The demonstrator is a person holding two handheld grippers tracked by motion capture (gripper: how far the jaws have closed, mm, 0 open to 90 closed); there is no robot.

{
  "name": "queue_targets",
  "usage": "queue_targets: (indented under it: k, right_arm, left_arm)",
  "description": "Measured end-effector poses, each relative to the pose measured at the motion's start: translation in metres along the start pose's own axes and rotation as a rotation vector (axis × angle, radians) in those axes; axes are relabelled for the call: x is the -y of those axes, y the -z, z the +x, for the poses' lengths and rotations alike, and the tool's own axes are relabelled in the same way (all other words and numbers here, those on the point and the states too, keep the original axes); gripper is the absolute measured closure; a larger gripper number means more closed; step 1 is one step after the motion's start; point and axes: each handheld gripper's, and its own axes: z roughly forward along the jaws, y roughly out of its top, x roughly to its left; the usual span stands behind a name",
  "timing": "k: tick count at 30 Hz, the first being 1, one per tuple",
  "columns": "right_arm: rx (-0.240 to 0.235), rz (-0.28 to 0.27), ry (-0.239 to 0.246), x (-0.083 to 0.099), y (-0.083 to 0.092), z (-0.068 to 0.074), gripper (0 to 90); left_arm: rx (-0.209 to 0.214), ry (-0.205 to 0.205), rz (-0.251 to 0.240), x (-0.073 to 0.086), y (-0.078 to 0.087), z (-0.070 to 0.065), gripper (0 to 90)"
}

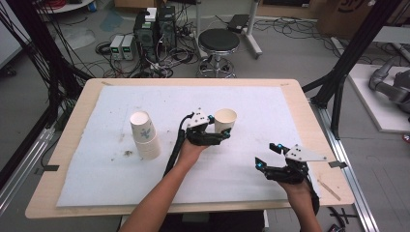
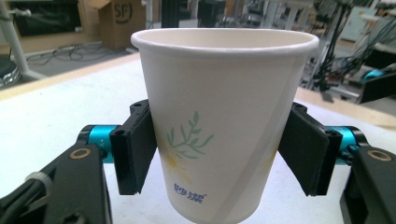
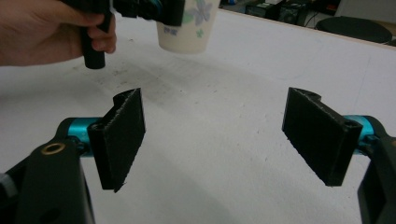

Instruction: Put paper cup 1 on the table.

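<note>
A white paper cup with a green leaf print stands upright between my left gripper's black pads, which press on both its sides. In the high view this cup is near the middle of the white mat, with my left gripper shut on it from the near side. From the right gripper view the cup seems to hang just above the mat. A stack of similar paper cups stands to the left. My right gripper rests near the front right, and its jaws stand wide with nothing between them.
The white mat covers most of the wooden table and has some dirty marks by the cup stack. Beyond the far edge stand a black stool and computer boxes with cables. A metal frame runs along the right.
</note>
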Motion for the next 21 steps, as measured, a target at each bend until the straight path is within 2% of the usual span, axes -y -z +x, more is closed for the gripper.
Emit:
queue_targets:
  k: [2, 8, 14, 19, 21]
  right_arm:
    - [0.0, -0.003, -0.001, 0.0, 0.0, -0.001, 22.0]
    - [-0.006, -0.002, -0.008, 0.001, 0.0, -0.001, 22.0]
    - [-0.009, 0.0, -0.007, 0.001, -0.001, -0.001, 22.0]
    - [-0.008, -0.002, -0.006, 0.001, -0.001, -0.001, 22.0]
    - [-0.008, -0.003, -0.003, 0.001, -0.001, -0.001, 22.0]
  left_arm:
    - [-0.019, 0.004, 0.036, 0.005, -0.008, 0.0, 32.2]
    - [-0.05, 0.001, 0.093, 0.012, -0.02, -0.001, 32.5]
    - [-0.095, -0.034, 0.175, 0.015, -0.023, -0.003, 32.6]
    - [-0.106, -0.064, 0.219, 0.013, -0.021, -0.006, 32.7]
    - [-0.112, -0.06, 0.242, 0.012, -0.019, -0.007, 32.7]
